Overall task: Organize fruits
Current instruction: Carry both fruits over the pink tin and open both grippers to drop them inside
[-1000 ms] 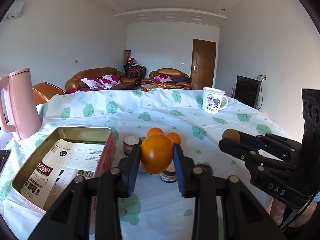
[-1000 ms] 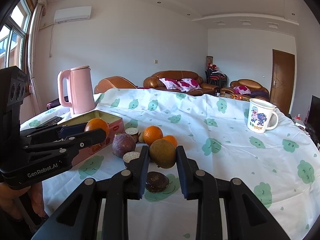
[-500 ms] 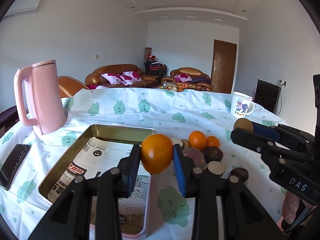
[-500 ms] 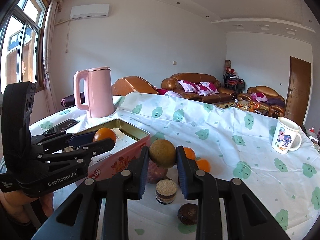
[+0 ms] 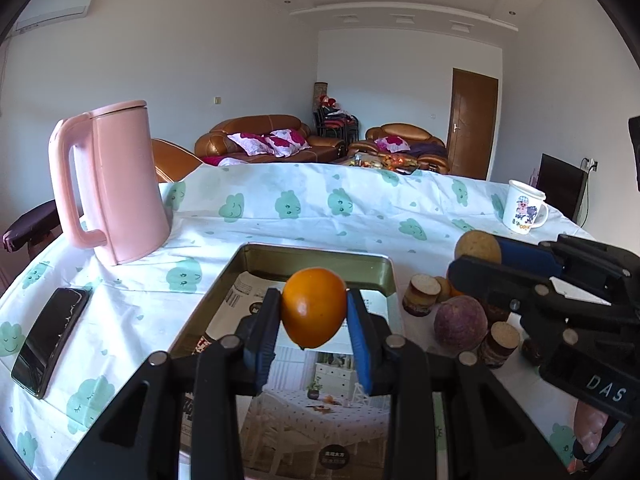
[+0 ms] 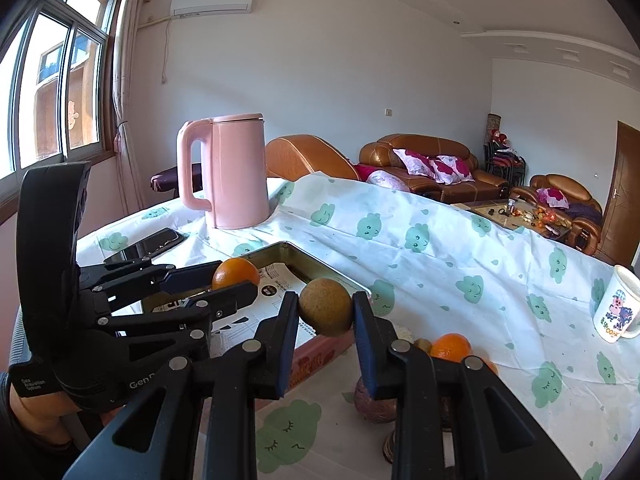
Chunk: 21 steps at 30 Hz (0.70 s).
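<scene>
My left gripper (image 5: 314,312) is shut on an orange (image 5: 313,307) and holds it over the open metal tin (image 5: 320,252), above its near half. It also shows in the right wrist view (image 6: 236,284). My right gripper (image 6: 326,314) is shut on a brownish-green round fruit (image 6: 326,306), held above the tin's right rim (image 6: 316,258); it shows at the right of the left wrist view (image 5: 478,258). Several fruits lie on the cloth right of the tin: a purple one (image 5: 460,322), cut pieces (image 5: 420,298), an orange (image 6: 450,346).
A pink kettle (image 5: 116,184) stands at the back left of the tin. A black phone (image 5: 50,336) lies at the left. A white cartoon mug (image 5: 522,212) stands at the far right. Printed paper lines the tin's floor.
Both grippers have swung left with their fruit, from above the fruit pile to over the tin. Both stay shut.
</scene>
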Available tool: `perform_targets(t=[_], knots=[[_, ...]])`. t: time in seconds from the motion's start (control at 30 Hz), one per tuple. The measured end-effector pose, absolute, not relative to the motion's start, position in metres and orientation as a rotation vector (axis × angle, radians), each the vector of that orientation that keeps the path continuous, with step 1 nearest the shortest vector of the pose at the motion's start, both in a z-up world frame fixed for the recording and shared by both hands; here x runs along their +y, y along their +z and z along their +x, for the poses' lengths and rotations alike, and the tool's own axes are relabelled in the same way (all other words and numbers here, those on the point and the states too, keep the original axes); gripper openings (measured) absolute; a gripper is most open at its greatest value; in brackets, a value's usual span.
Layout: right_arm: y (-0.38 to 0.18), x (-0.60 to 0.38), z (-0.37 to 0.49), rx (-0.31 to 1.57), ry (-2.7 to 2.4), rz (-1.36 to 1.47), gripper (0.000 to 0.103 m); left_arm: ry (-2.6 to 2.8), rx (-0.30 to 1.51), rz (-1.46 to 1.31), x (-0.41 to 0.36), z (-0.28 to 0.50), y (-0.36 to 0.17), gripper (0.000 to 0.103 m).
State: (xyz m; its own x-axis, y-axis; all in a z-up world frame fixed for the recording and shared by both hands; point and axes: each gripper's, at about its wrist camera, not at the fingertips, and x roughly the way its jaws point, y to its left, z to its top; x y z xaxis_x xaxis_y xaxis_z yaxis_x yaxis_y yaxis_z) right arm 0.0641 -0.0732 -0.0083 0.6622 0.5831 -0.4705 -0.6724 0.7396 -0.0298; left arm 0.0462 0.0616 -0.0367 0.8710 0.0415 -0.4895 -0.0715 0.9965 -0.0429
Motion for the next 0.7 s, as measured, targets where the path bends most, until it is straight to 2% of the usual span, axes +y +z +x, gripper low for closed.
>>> perform_targets(t=[0.7], knots=[[-0.044,-0.024,0.087,0.584,0.737,-0.279,0.029,0.114,0.615,-0.057,0.092,0.065,-0.05,0.034]])
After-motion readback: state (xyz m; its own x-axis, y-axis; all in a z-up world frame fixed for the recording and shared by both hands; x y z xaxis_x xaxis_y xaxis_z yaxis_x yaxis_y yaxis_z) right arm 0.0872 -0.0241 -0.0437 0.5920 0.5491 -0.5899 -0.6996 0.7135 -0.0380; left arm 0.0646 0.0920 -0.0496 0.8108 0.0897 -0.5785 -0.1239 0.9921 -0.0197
